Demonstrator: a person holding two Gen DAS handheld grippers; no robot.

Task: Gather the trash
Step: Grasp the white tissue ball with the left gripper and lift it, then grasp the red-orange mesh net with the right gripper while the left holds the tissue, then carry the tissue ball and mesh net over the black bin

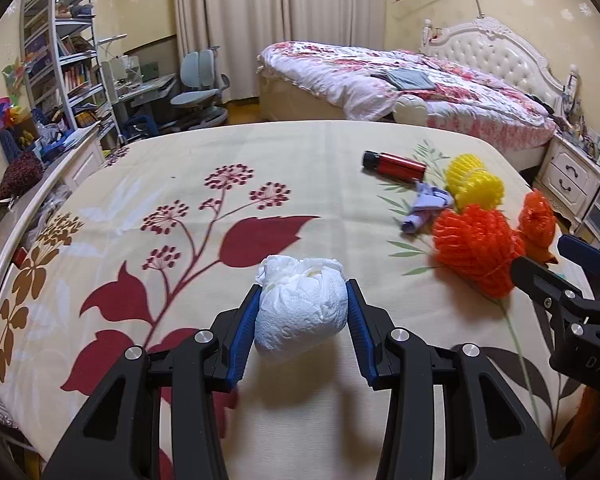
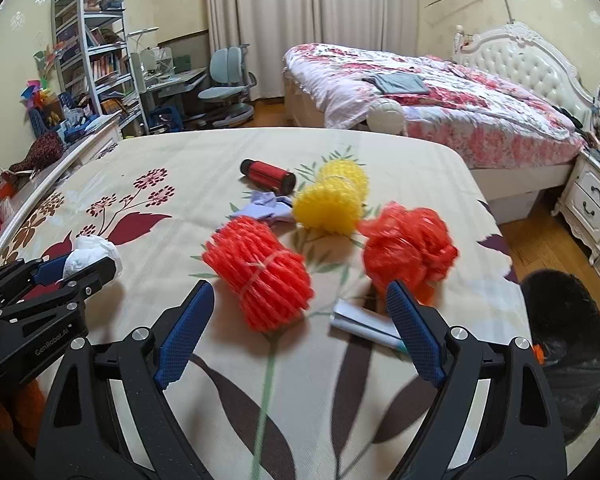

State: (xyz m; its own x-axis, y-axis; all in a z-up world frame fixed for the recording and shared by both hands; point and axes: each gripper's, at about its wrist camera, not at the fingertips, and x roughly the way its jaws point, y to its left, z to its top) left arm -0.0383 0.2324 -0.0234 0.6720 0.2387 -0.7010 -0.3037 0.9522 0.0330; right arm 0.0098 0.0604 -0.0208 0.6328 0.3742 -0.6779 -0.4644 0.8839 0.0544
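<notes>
Left wrist: left gripper [image 1: 303, 312] clamps tissue wad [image 1: 300, 308]; right gripper [image 2: 300, 328] agape.

Readable text, two spots only. Right wrist view: "GenRobot.AI" in pale letters on the black body of the left gripper [image 2: 66, 270], at the picture's left edge. Left wrist view: "DAS", cut off by the frame edge, on the black body of the right gripper [image 1: 560, 256] at far right. Book spines on the shelf [image 2: 100, 60] are too small to read. Nothing else legible.
</notes>
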